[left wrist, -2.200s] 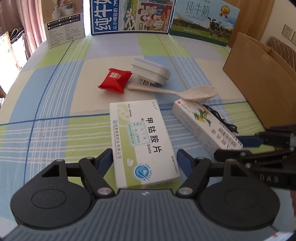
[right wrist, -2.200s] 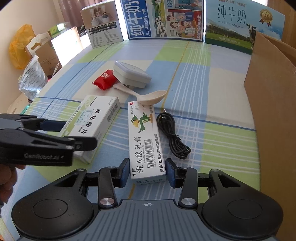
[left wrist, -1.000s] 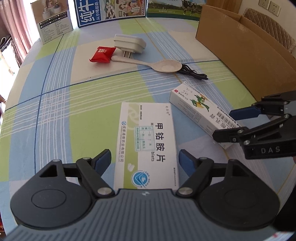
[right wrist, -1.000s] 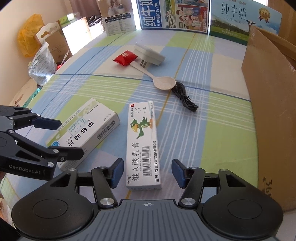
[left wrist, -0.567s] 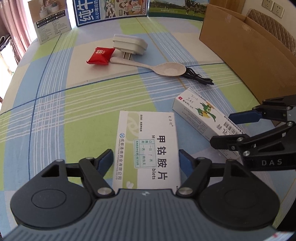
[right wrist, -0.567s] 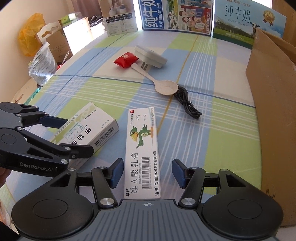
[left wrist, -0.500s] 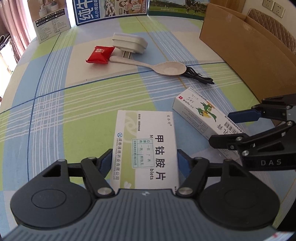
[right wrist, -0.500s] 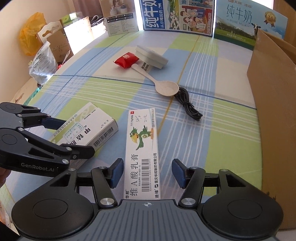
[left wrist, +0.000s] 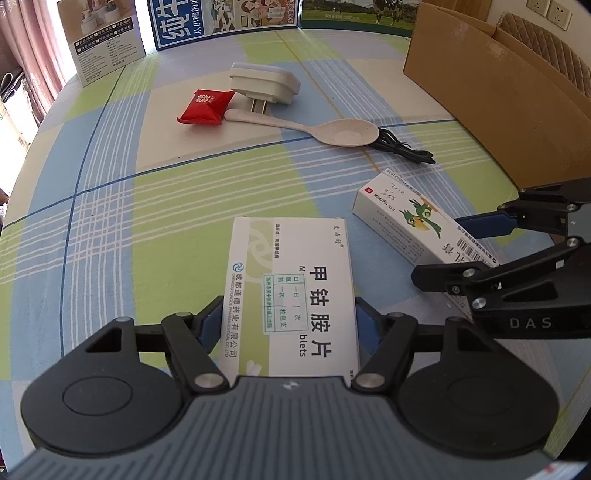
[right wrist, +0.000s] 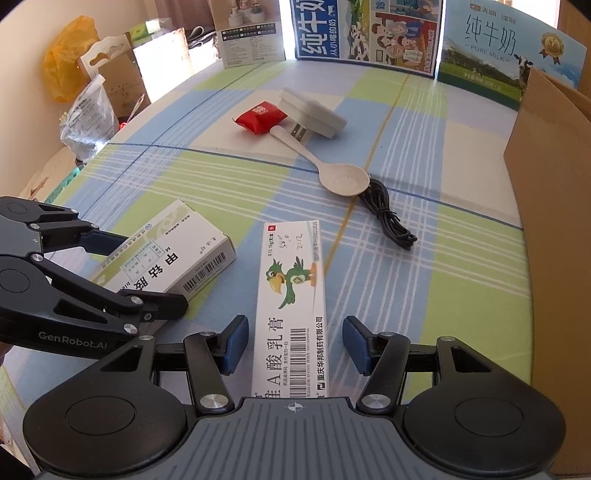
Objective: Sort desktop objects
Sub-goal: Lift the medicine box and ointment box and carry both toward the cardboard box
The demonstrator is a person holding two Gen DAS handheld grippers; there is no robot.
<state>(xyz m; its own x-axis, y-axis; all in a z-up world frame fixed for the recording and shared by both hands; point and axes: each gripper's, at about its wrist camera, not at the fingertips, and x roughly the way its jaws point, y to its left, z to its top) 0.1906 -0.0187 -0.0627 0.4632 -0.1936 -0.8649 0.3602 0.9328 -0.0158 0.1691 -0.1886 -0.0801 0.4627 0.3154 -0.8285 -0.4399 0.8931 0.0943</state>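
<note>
My left gripper (left wrist: 290,325) is shut on a white and green tablet box (left wrist: 291,291), its blue pads pressed on both long sides; the box also shows in the right wrist view (right wrist: 162,254). My right gripper (right wrist: 293,345) is open around a long white ointment box with a green bird (right wrist: 293,295), with gaps on both sides. That box lies on the checked tablecloth (left wrist: 166,206) and also shows in the left wrist view (left wrist: 417,218).
Farther back lie a beige spoon (left wrist: 325,129), a black cable (left wrist: 402,149), a red sachet (left wrist: 205,107) and a white plug adapter (left wrist: 264,83). A cardboard box (left wrist: 498,92) stands at the right. Milk cartons (right wrist: 362,29) line the far edge.
My left gripper has closed onto the tablet box, which it straddled open before. Both grippers and boxes drew back from the spoon earlier. The right gripper stays open.
</note>
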